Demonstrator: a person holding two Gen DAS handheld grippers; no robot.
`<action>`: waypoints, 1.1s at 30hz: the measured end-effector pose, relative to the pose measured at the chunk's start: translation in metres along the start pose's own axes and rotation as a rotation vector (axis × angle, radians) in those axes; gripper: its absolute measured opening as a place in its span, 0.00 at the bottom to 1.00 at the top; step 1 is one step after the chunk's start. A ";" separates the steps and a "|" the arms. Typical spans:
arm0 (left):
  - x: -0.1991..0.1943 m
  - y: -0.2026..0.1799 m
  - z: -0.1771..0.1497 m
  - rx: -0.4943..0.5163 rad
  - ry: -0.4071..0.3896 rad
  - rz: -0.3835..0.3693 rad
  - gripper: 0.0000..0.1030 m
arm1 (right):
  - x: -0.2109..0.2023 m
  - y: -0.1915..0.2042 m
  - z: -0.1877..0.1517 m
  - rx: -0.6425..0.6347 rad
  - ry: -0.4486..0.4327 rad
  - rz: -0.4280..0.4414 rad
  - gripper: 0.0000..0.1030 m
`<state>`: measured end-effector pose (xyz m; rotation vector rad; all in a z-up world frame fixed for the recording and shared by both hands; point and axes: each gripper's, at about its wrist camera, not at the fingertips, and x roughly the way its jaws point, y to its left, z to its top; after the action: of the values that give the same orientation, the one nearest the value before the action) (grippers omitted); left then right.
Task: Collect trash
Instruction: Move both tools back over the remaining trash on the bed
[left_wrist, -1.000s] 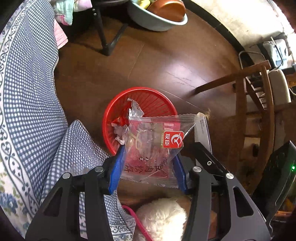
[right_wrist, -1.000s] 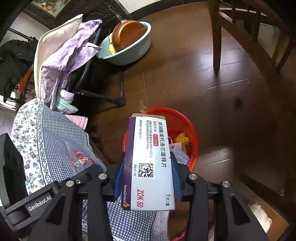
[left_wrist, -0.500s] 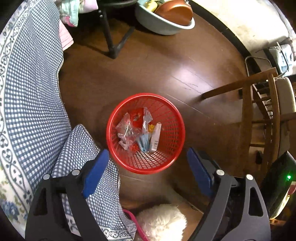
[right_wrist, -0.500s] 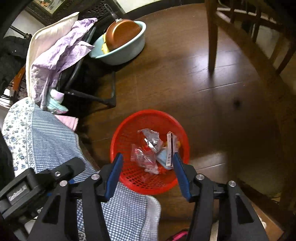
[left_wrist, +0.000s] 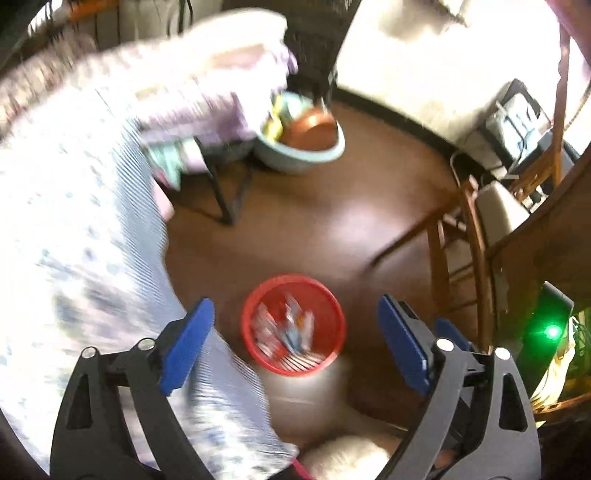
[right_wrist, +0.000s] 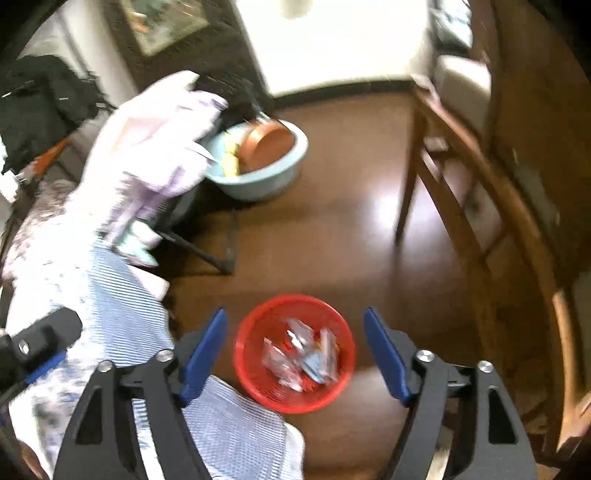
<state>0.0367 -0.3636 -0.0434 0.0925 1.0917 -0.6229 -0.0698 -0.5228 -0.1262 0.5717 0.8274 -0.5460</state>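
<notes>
Both wrappers now down in round red mesh plastic basket (left_wrist: 293, 325) (right_wrist: 295, 352); a sec ago clamped. Left tool (left_wrist: 295, 332) & right tool (right_wrist: 295, 350) just opened wide, empty. Drop done, judging by that.

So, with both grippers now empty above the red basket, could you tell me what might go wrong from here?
1. The checked cloth hangs right beside the left gripper; an open finger could snag it.
2. The right gripper has just been opening, nothing between its jaws, and the wooden chair stands close on that side.
3. The red basket looks light; a knock might spill the wrappers.
</notes>
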 end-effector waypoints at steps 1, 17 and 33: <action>-0.013 0.006 0.003 -0.002 -0.026 0.010 0.86 | -0.009 0.012 0.003 -0.029 -0.022 0.020 0.76; -0.148 0.217 -0.014 -0.294 -0.226 0.226 0.89 | -0.083 0.217 -0.002 -0.423 -0.161 0.198 0.89; -0.182 0.342 -0.012 -0.414 -0.315 0.416 0.91 | -0.048 0.333 -0.059 -0.577 -0.055 0.418 0.90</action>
<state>0.1469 0.0015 0.0275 -0.1321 0.8412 -0.0273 0.0880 -0.2334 -0.0362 0.1828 0.7418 0.0683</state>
